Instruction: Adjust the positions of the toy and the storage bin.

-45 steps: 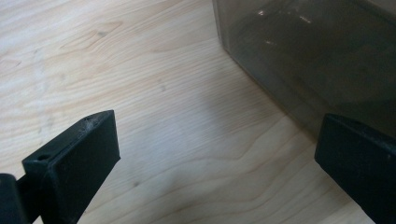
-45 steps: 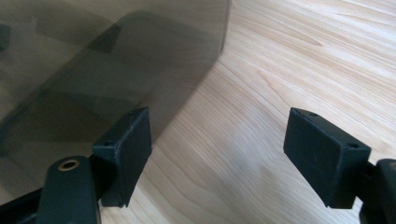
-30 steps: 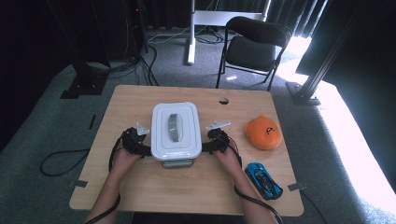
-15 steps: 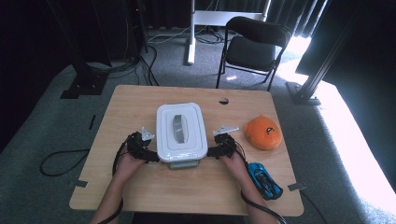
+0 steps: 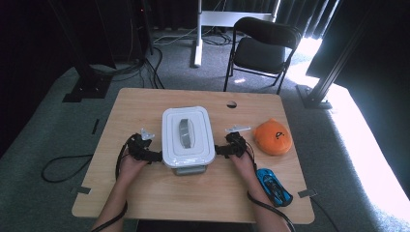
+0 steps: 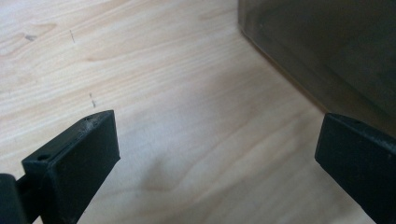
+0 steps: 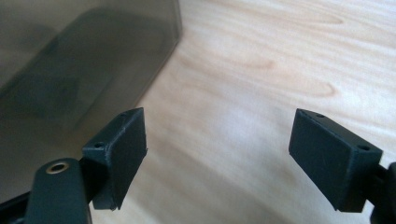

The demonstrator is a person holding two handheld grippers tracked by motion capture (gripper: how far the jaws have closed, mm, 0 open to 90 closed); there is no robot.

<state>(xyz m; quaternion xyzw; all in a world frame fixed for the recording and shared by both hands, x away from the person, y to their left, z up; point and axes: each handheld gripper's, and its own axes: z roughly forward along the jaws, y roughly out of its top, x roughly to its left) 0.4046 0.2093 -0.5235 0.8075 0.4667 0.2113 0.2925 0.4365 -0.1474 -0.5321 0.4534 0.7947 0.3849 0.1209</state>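
Observation:
A white lidded container (image 5: 187,137) with a grey handle on its lid stands mid-table. My left gripper (image 5: 154,157) lies at its left side and my right gripper (image 5: 219,151) at its right side, both pointing inward at its base. In the left gripper view the gripper (image 6: 217,149) is wide open over bare wood, with the container's smoky wall (image 6: 327,51) just beyond. In the right gripper view the gripper (image 7: 219,149) is open too; its jaws have just been opening, with nothing between them, and the container wall (image 7: 70,60) is beside its left jaw.
An orange rounded object (image 5: 273,137) sits right of the container, close to my right hand. A blue toy car (image 5: 273,186) lies near the front right corner of the wooden table (image 5: 145,104). A folding chair (image 5: 263,48) stands beyond the far edge.
Both hands have slid slightly toward the near edge along the container's sides. The container has shifted a little to the right.

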